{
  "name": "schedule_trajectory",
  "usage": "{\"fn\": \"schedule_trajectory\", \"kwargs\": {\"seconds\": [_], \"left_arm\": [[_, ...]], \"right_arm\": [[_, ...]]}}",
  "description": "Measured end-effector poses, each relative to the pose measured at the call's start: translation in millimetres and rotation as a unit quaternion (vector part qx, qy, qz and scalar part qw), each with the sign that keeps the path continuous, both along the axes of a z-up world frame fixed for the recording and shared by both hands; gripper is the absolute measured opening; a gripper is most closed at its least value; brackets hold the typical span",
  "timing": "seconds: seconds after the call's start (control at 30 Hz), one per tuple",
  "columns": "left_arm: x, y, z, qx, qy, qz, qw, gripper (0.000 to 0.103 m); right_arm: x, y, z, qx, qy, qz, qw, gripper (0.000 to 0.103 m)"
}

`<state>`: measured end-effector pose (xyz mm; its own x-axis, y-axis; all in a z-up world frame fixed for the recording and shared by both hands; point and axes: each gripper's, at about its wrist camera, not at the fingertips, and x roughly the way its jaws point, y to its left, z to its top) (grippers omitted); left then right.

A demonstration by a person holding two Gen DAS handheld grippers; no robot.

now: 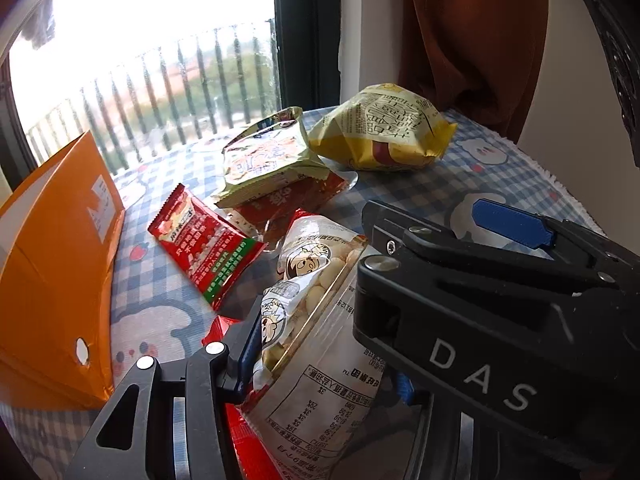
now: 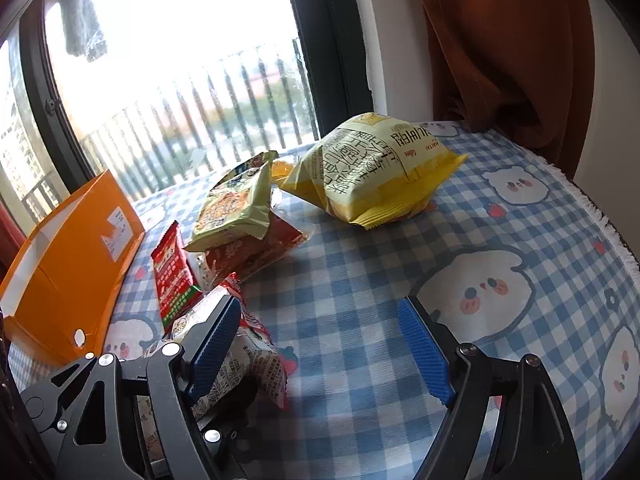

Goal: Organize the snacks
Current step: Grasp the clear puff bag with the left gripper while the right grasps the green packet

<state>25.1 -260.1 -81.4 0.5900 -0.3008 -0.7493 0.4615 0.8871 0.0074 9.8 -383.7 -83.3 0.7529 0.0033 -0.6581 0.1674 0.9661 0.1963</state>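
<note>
In the left wrist view my left gripper [image 1: 324, 344] is shut on a clear-and-white packet of pale round snacks [image 1: 316, 280], its blue pad [image 1: 244, 344] pressed on the packet's left side; the other pad is mostly hidden behind my right gripper [image 1: 426, 210]. The same packet [image 2: 256, 364] lies beside my right gripper's left finger. My right gripper [image 2: 320, 352] is open over bare cloth. A red packet [image 1: 204, 240] lies ahead to the left. Farther back a green packet [image 1: 268, 160] rests on a red-and-clear one [image 1: 288, 204], and a yellow bag [image 2: 376, 172] lies at the far side.
An open orange box [image 1: 60, 260] stands on the left of the table. A blue checked tablecloth [image 2: 360, 280] with bear pictures covers the table; its fringed edge runs along the right. A window with railings and a brown curtain [image 2: 500, 40] are behind.
</note>
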Motion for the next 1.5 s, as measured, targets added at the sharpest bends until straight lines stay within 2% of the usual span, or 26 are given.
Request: {"fn": "schedule_trajectory", "kwargs": {"seconds": [0.3, 0.5, 0.67, 0.8, 0.93, 1.2, 1.4, 1.47, 1.5], "left_arm": [[8, 30, 31, -0.028, -0.029, 0.057, 0.9976, 0.053], [36, 37, 48, -0.032, -0.049, 0.107, 0.9925, 0.053], [68, 41, 54, -0.036, -0.044, 0.145, 0.9878, 0.053], [87, 36, 49, -0.029, -0.051, 0.172, 0.9833, 0.053], [106, 32, 37, -0.024, -0.039, 0.191, 0.9806, 0.053], [126, 34, 14, -0.015, -0.009, 0.196, 0.9804, 0.053], [126, 38, 6, -0.014, -0.009, 0.197, 0.9803, 0.053], [126, 40, 6, -0.016, -0.007, 0.196, 0.9804, 0.053], [126, 40, 6, -0.014, -0.005, 0.197, 0.9803, 0.053]], "right_arm": [[3, 27, 30, -0.018, -0.045, 0.024, 0.999, 0.084], [27, 33, 49, -0.015, -0.07, 0.042, 0.997, 0.084], [58, 31, 53, -0.007, -0.063, 0.057, 0.996, 0.084], [84, 28, 46, 0.012, -0.049, 0.069, 0.996, 0.084], [105, 28, 36, 0.016, -0.039, 0.077, 0.996, 0.084], [130, 31, 10, 0.028, -0.009, 0.085, 0.996, 0.084], [141, 37, 0, 0.02, 0.004, 0.089, 0.996, 0.083], [142, 37, -2, 0.023, 0.007, 0.09, 0.996, 0.079], [143, 37, -4, 0.029, 0.014, 0.092, 0.995, 0.067]]}}
